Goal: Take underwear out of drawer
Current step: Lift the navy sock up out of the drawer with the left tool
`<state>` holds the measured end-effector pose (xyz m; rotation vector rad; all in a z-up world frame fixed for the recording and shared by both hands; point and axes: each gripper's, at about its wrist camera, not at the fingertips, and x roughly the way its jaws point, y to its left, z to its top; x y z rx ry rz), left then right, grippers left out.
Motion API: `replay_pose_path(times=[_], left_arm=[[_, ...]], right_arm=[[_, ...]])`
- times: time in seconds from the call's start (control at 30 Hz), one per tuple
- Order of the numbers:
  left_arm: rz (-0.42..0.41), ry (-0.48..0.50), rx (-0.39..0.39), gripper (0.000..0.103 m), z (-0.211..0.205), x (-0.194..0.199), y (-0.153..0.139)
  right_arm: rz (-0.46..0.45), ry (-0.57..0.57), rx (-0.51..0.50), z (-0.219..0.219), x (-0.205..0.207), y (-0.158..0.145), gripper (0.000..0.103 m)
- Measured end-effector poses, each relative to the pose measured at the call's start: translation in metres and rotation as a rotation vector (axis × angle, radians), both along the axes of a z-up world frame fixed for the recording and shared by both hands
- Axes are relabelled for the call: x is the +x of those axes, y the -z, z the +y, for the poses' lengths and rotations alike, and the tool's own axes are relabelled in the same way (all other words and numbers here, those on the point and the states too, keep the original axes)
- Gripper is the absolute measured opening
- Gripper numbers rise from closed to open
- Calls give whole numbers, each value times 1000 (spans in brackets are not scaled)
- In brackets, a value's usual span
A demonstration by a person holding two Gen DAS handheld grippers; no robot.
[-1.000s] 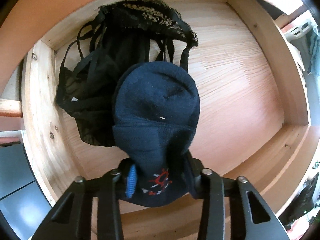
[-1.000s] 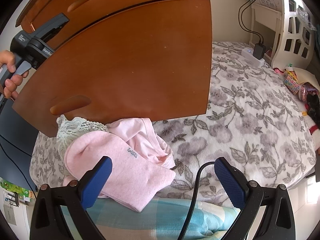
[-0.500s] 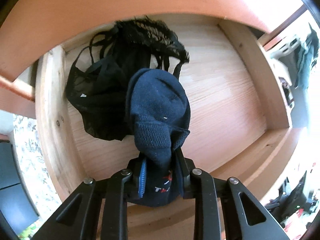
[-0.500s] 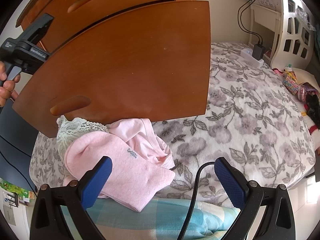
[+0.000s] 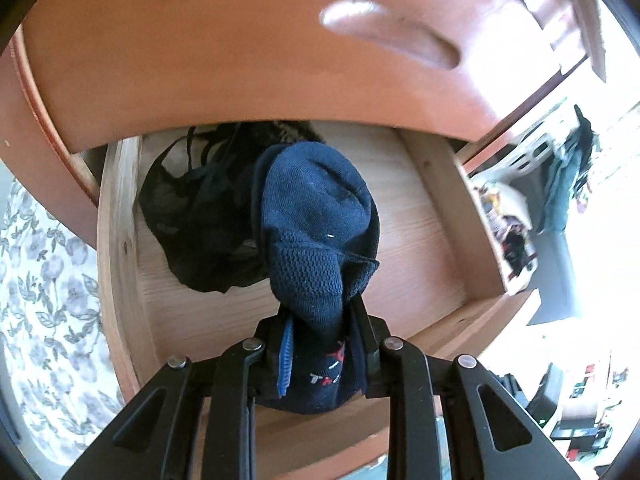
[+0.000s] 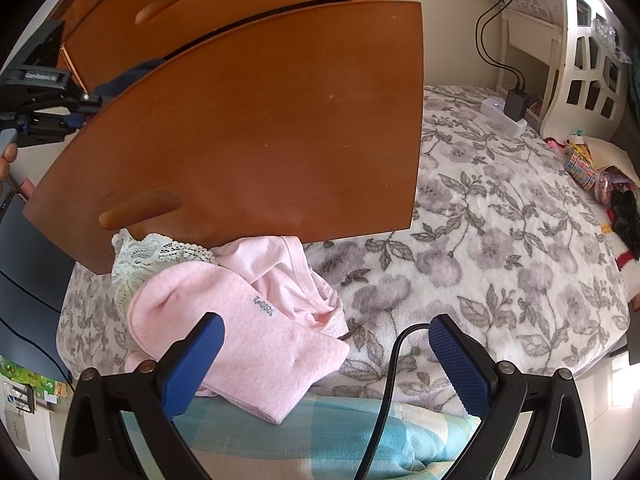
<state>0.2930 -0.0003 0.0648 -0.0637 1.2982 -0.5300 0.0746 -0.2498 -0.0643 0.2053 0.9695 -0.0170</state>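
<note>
My left gripper is shut on a navy blue knitted garment with red and white print, which hangs above the open wooden drawer. A heap of black lace underwear lies in the drawer's back left corner. In the right wrist view my right gripper stands open over the bed with nothing between its blue pads. Pink garments and a white lace piece lie on the bedspread below the drawer front. The left gripper appears at the far left, lifting navy cloth over the drawer's top edge.
A floral grey and white bedspread covers the bed. A black cable runs between my right fingers. A white power strip with a charger sits by a white headboard. An upper drawer front overhangs the open drawer.
My left gripper has pulled back and up out of the drawer with the navy garment. The black underwear stayed in place. The right gripper has not moved.
</note>
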Motion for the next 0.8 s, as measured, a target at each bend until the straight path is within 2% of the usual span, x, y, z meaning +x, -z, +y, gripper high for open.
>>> replay_pose_path(times=[0.2,0.33,0.47,0.6,0.73,0.8], left_arm=[[-41,-28,-84,26,9,-10,-16],[-98,-53,-133,26,10,-17,-35],[-189,-76,-193,26,15,-22,-71],[-315,-81,-227,26,12,-42,-109],[-395,-83,-261,26,9,-59,-130],[-420,-76,-272,26,2,-69,-132]], right_arm=[[1,0,-4,0,-1,-1,103],[1,0,-3,0,0,-1,103],[0,0,-5,0,-1,-1,103],[2,0,-4,0,-1,0,103],[-1,0,-7,1,-1,-1,103],[-2,1,-9,-1,-2,-1,103]])
